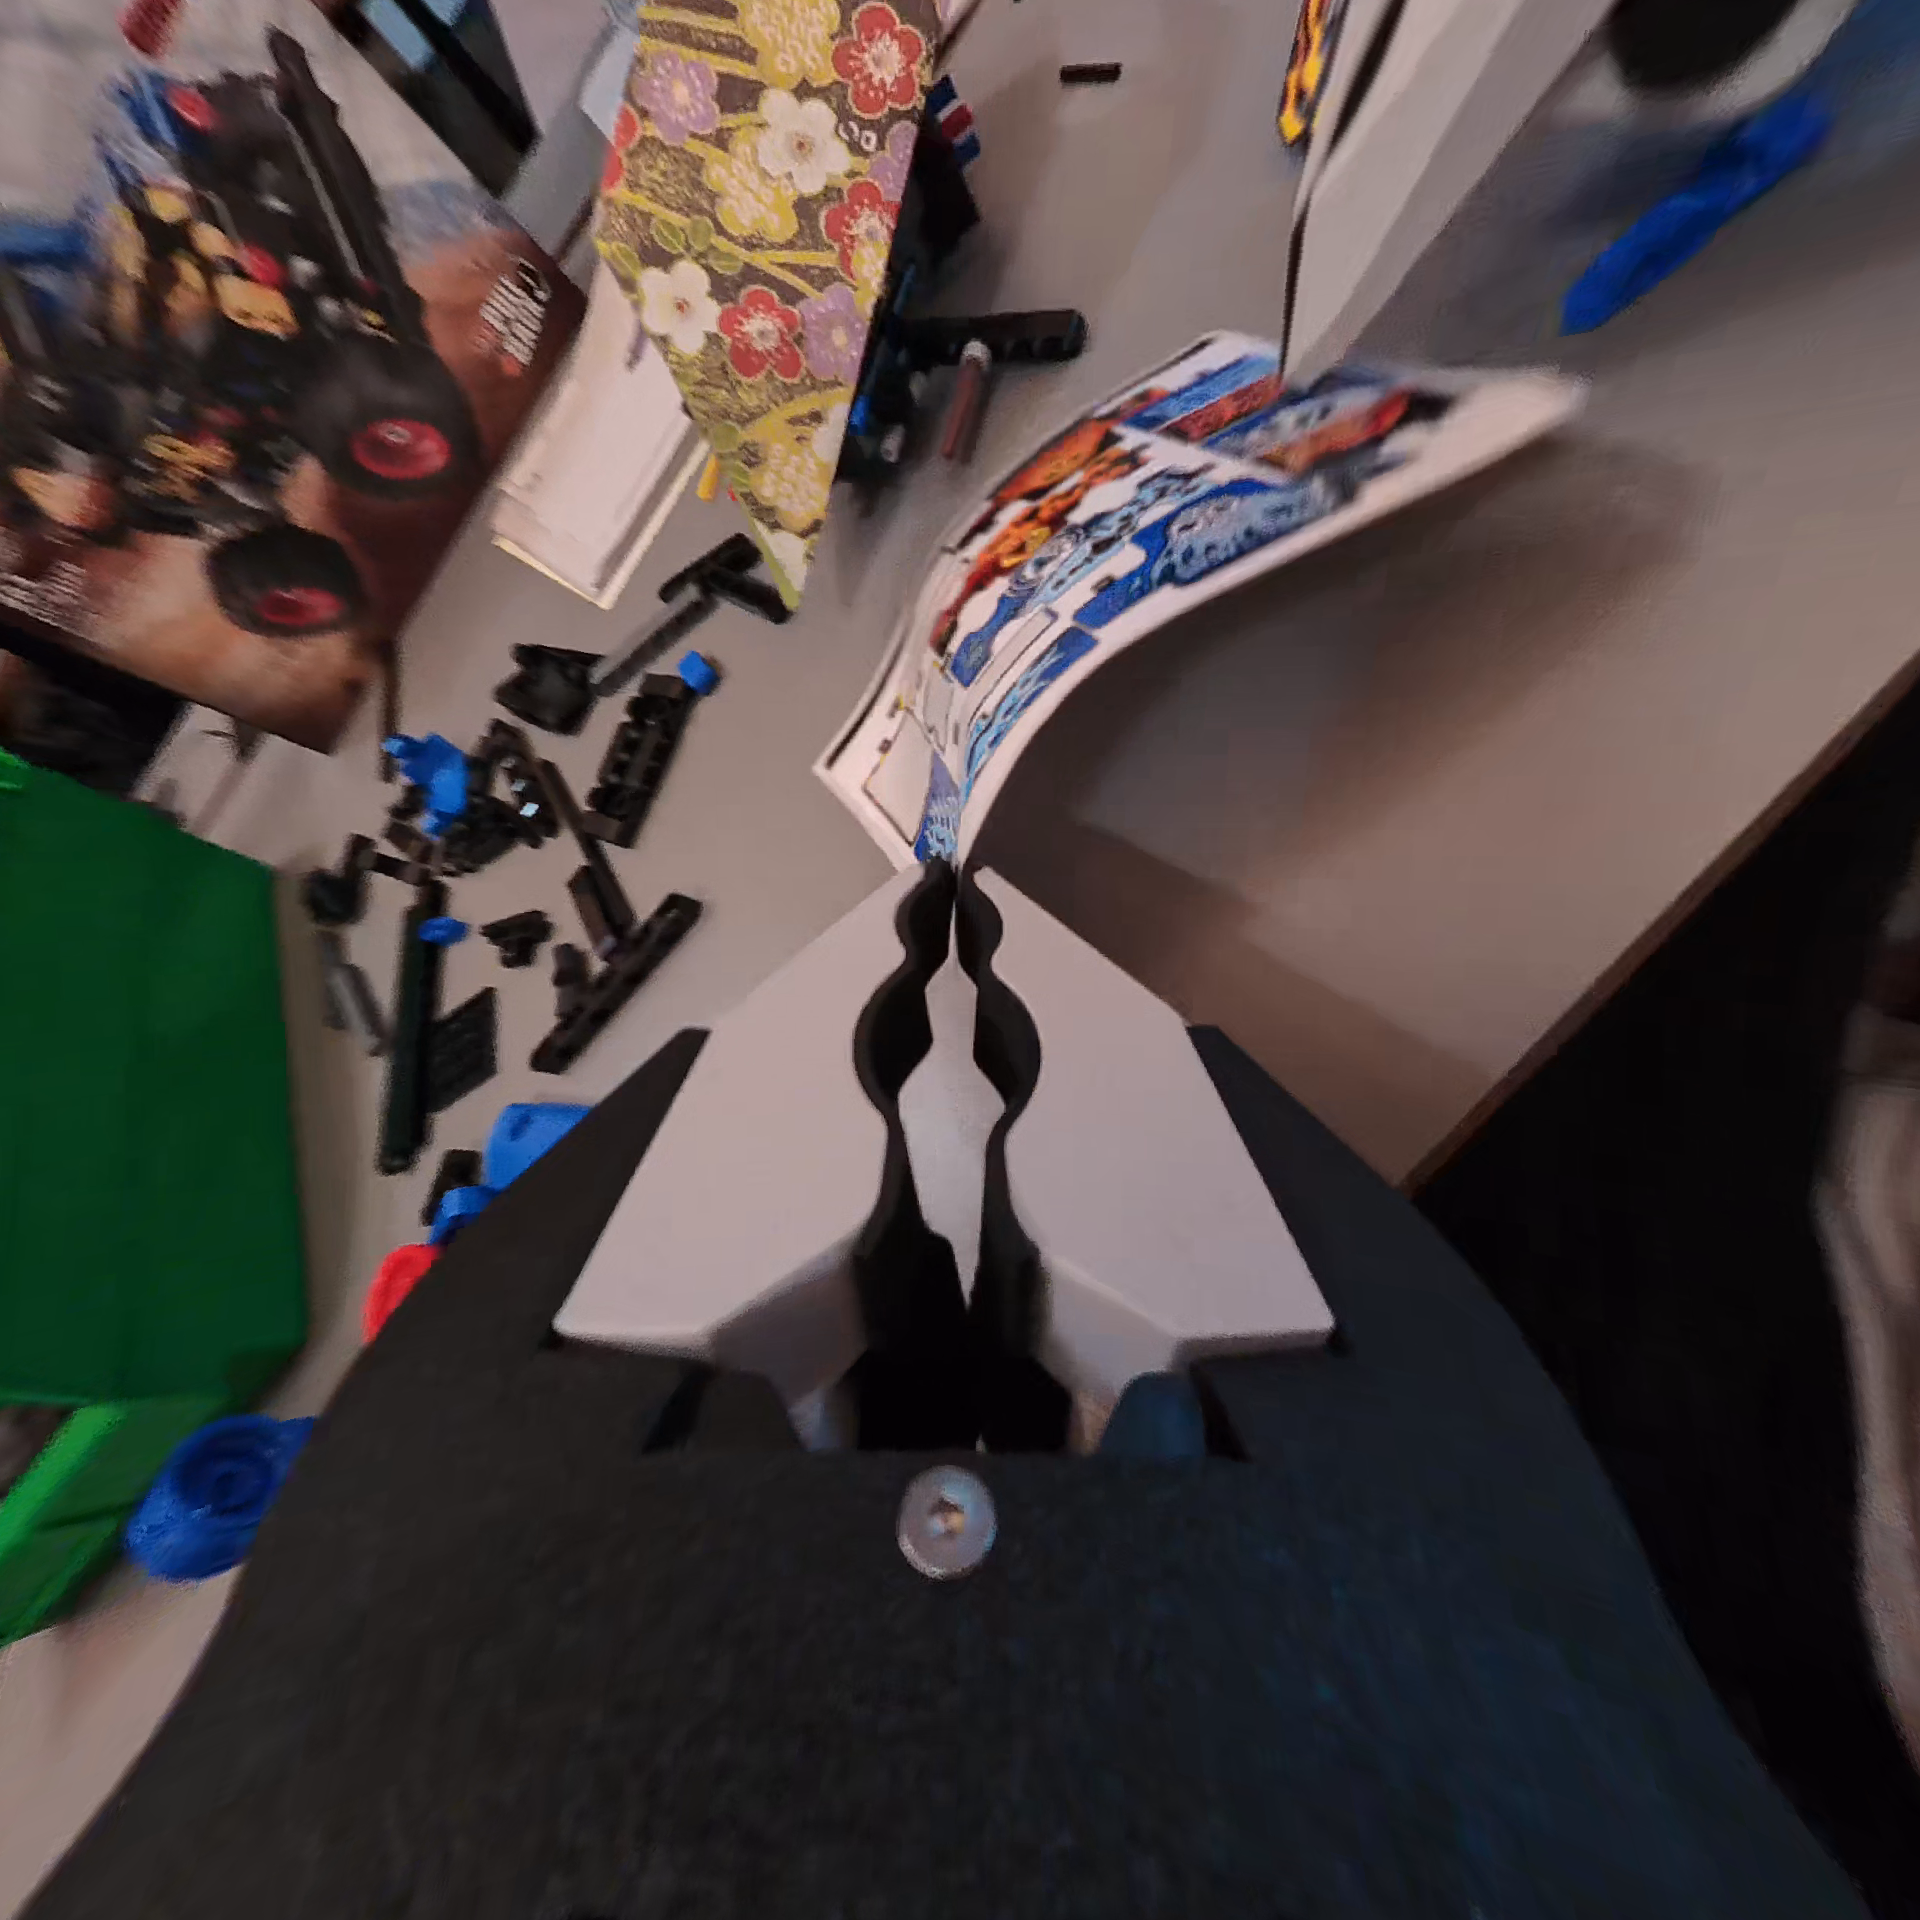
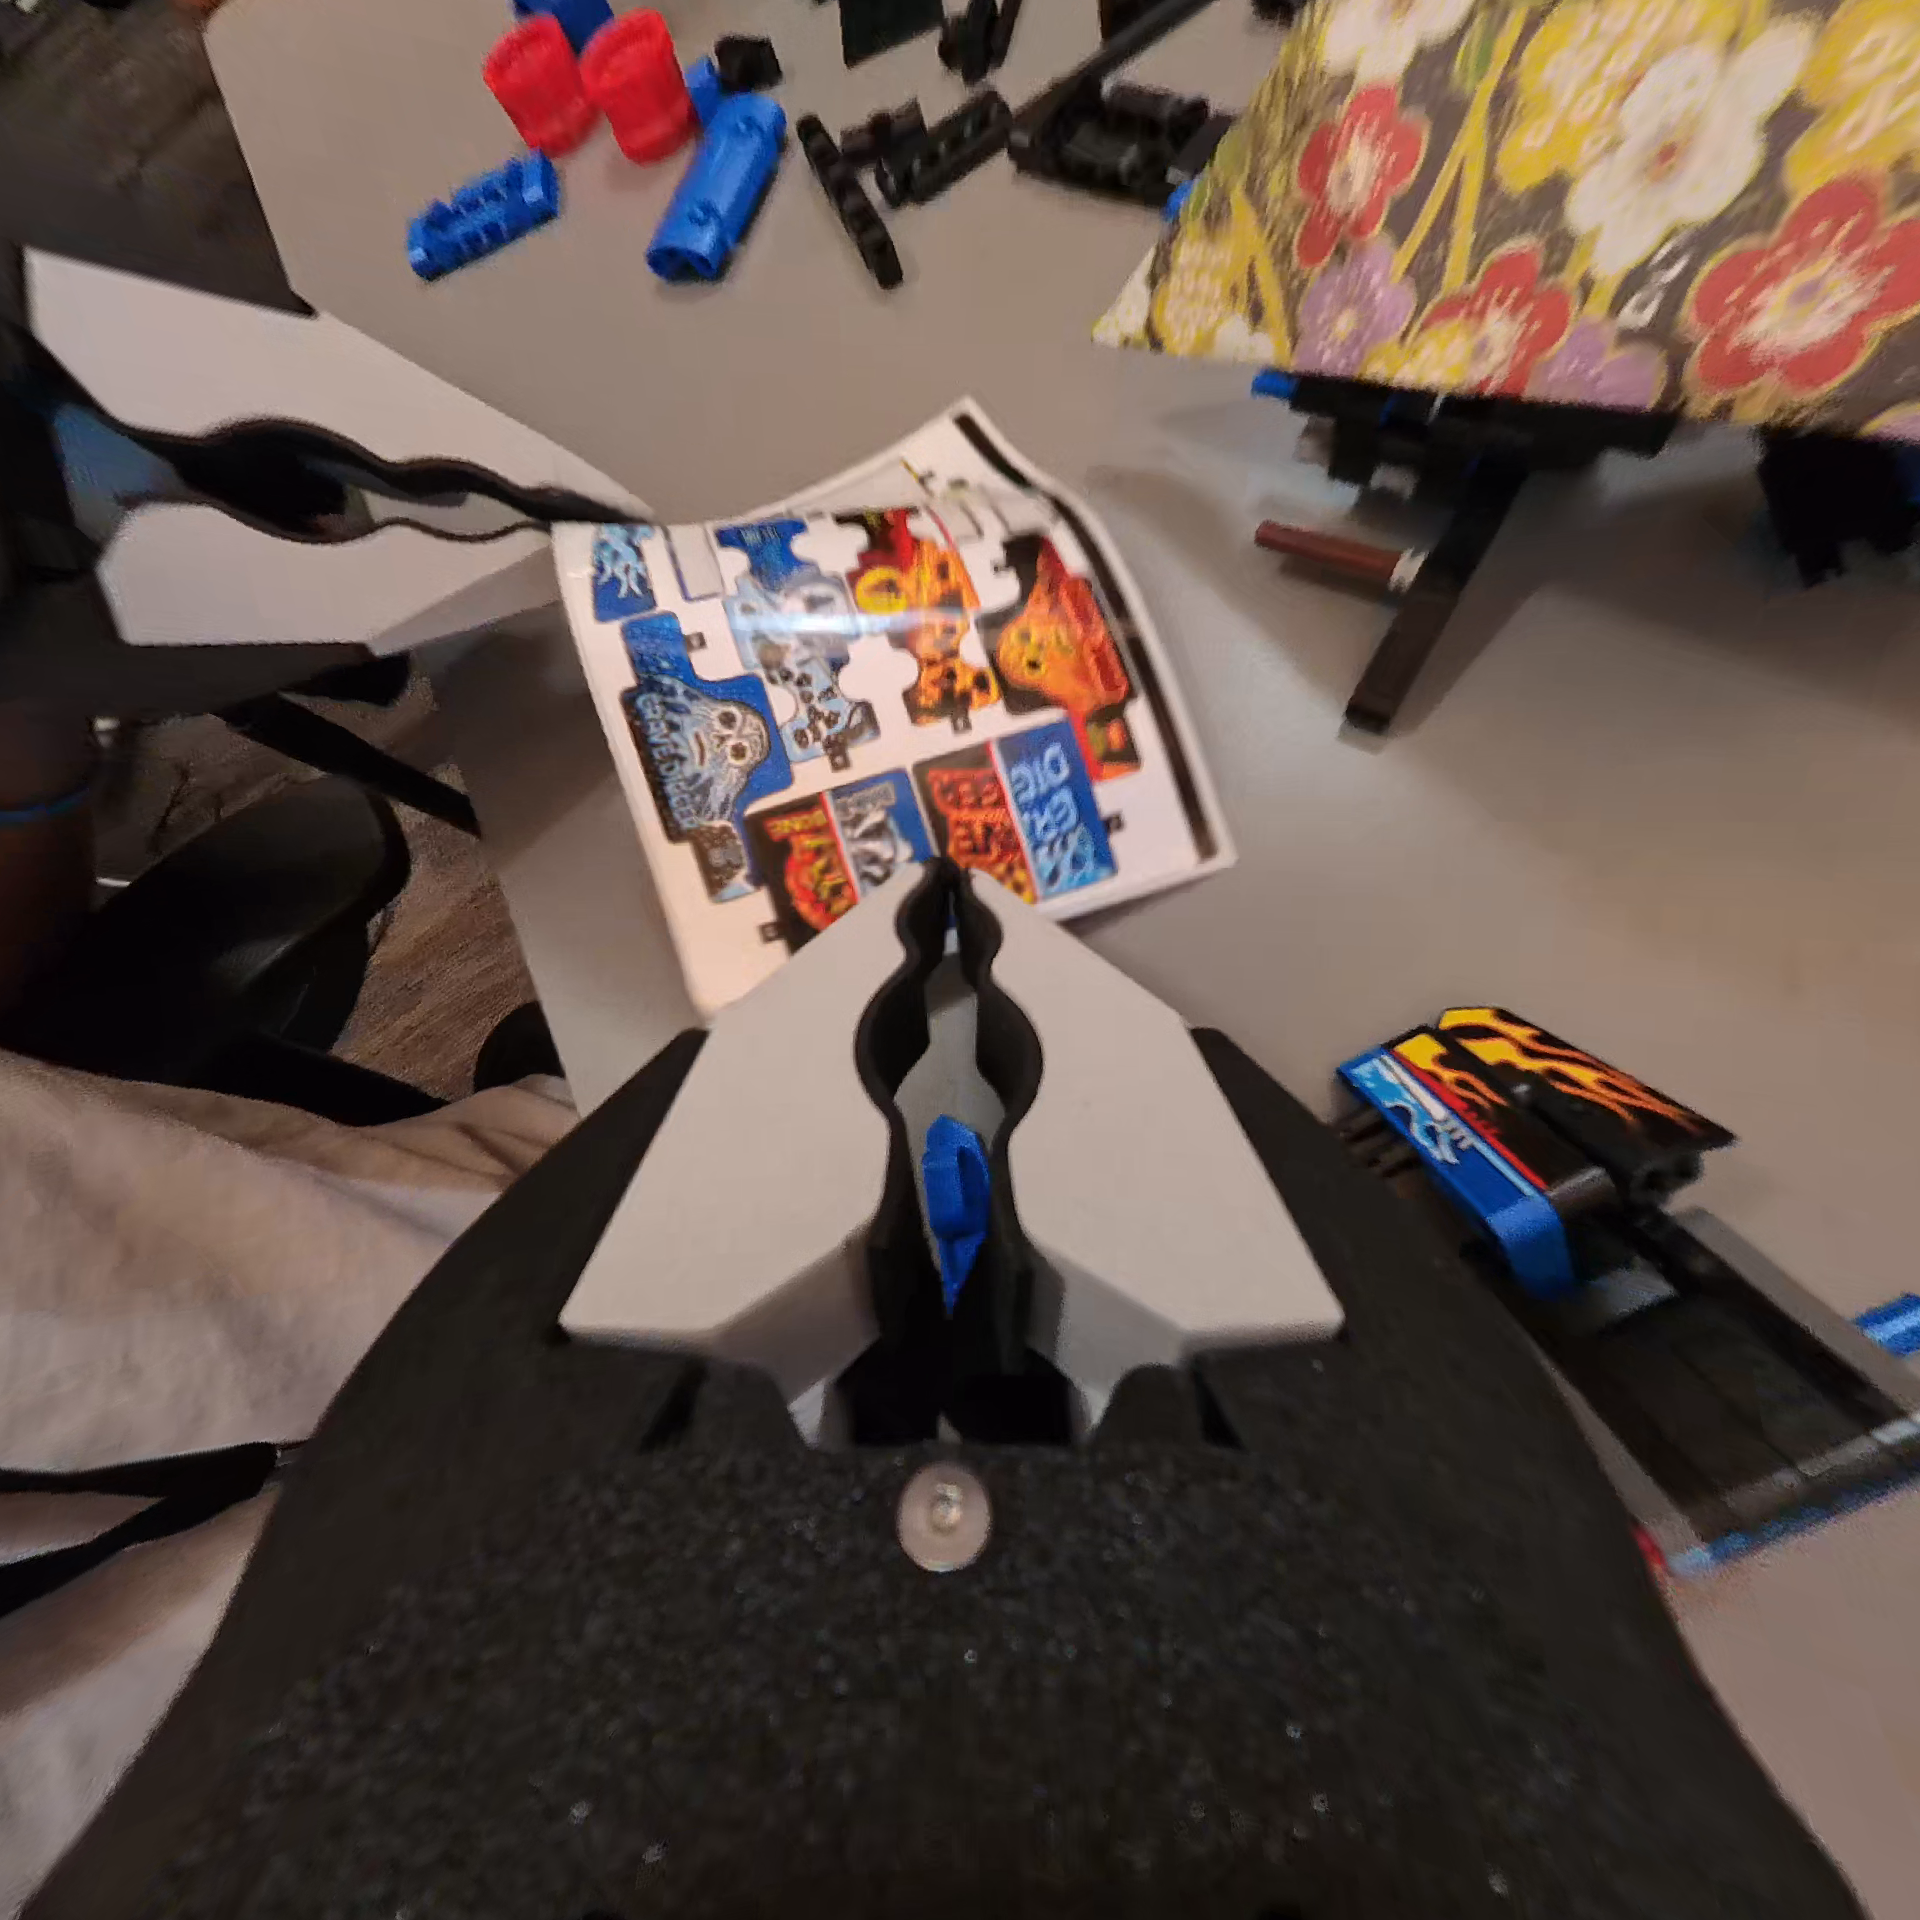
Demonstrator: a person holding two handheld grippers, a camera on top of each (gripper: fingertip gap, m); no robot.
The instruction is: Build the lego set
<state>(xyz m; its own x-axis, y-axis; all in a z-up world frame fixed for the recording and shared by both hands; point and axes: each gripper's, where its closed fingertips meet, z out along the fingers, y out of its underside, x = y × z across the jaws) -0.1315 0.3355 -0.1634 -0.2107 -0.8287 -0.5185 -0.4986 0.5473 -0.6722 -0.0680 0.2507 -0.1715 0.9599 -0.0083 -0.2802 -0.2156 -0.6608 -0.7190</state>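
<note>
Step in hand: stickering; you hold the sticker sheet [image 2: 894, 686] between both tools, lifted off the grey bench [image 2: 1507, 883] and bowed.
Left tool [image 1: 951, 878]: clenched on the sheet's corner.
Right tool [image 2: 948, 883]: clenched on the near edge, perhaps on a single sticker; blur hides which.
Stickered panel [image 2: 1507, 1122]: lies just right of your right tool.
Loose black parts [image 1: 540, 883]: lie on the bench, well left of the sheet.
Next move: likely a slow peel, the left tool anchoring.
</note>
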